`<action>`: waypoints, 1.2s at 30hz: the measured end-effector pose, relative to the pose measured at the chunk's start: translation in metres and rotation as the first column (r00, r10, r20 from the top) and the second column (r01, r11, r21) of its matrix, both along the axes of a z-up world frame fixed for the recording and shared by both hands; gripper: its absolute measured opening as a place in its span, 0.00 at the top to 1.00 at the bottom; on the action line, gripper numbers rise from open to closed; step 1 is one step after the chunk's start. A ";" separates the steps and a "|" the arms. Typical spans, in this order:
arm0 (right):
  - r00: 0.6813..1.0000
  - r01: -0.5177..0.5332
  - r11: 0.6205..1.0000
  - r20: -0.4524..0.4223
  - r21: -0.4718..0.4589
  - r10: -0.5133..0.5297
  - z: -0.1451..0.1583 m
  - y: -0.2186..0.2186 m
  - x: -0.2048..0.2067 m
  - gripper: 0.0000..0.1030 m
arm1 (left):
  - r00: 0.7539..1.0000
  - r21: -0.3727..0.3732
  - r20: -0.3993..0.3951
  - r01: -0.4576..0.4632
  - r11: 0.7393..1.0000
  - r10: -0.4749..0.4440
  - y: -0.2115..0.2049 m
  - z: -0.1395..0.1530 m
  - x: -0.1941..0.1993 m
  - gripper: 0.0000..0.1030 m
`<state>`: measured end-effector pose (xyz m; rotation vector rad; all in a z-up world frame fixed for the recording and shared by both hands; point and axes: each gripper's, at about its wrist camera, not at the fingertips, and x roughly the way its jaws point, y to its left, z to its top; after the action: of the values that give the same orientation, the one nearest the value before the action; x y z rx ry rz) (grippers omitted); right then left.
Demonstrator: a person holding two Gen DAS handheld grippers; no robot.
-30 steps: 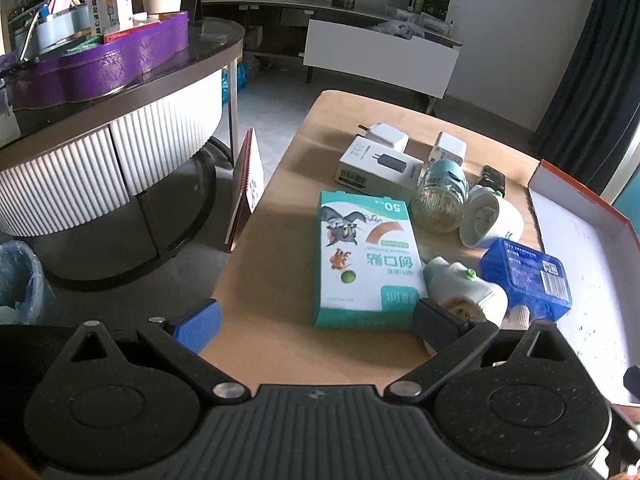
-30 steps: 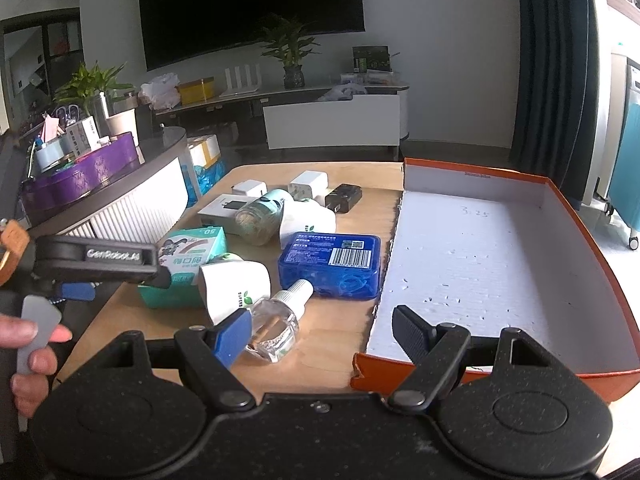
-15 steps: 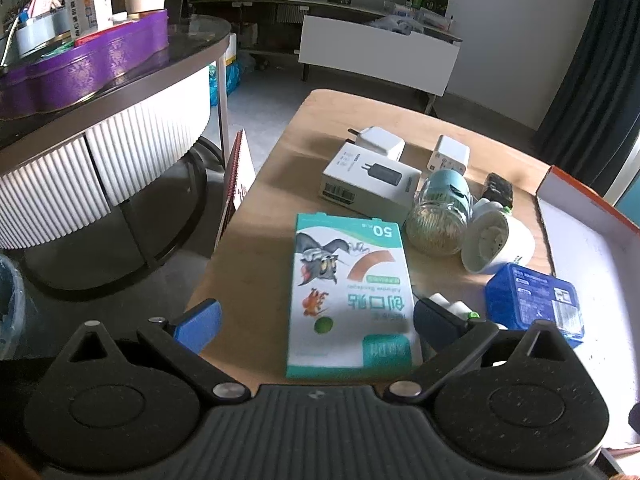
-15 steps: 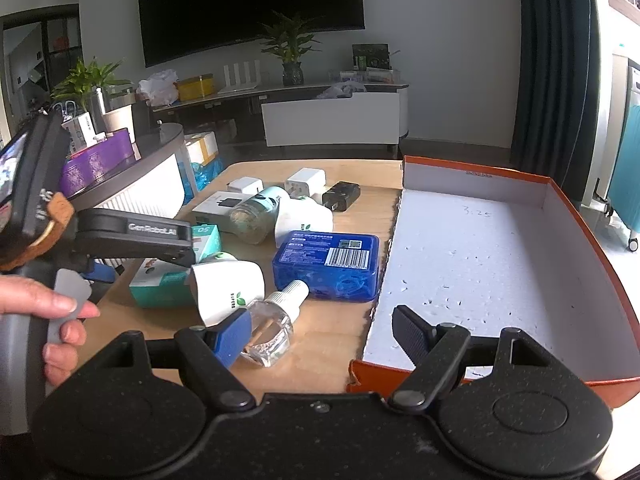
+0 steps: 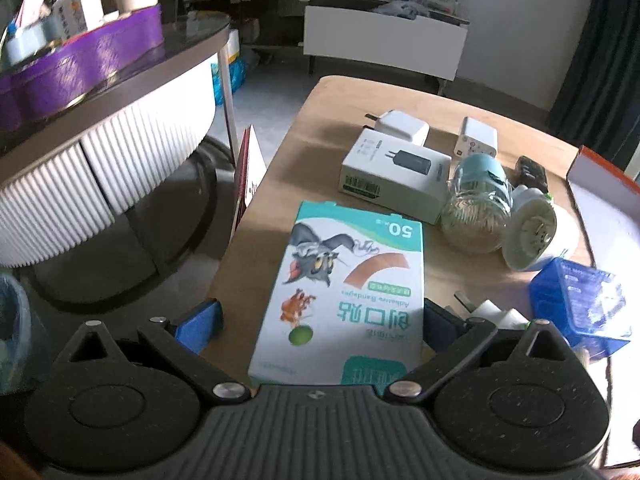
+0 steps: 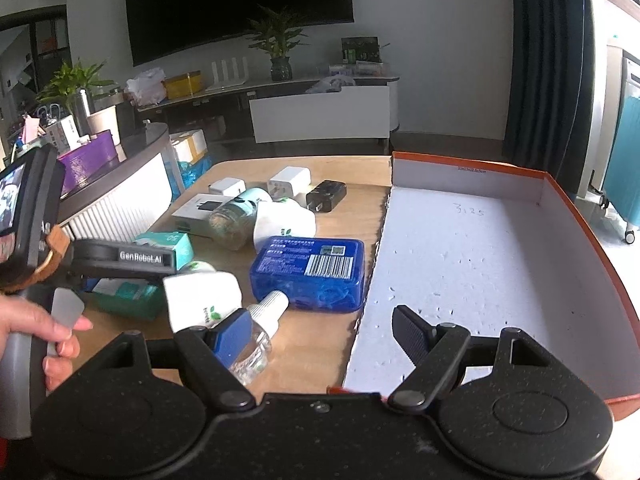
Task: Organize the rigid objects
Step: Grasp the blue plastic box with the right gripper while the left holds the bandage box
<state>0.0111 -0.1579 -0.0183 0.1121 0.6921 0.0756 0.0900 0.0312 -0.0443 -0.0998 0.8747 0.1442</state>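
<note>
A: Largest item? Location, purpose?
B: Orange-rimmed tray [image 6: 560, 216], right of wooden table [image 5: 320, 128]; bare inside, presumably destination.
A: Next?
B: Bandage box [image 5: 344, 300], flat on table near left edge; long axis running away from camera, print upside down.
A: Claws?
B: Left gripper [image 5: 322, 320] spread wide, straddling box, apparently unclamped. Right gripper [image 6: 320, 332] parted, holding nothing, above tray's near corner.

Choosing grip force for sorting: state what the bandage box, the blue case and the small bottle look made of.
Bandage box: printed cardboard, slightly glossy, with sharp folded edges. Blue case: translucent hard plastic, shiny, carrying a barcode label. Small bottle: clear and see-through with a white neck; glass or plastic cannot be told.
</note>
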 end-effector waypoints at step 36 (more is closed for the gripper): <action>0.606 -0.775 0.628 -0.367 -0.070 0.706 -0.034 0.015 0.153 0.25 | 0.985 -0.105 0.111 0.145 0.984 -0.133 0.003 0.019 -0.013 0.31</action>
<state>0.1639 -0.1425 -0.0522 -0.4146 1.0245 0.8179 0.0774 0.0341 -0.0258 -0.1501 0.7835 -0.0413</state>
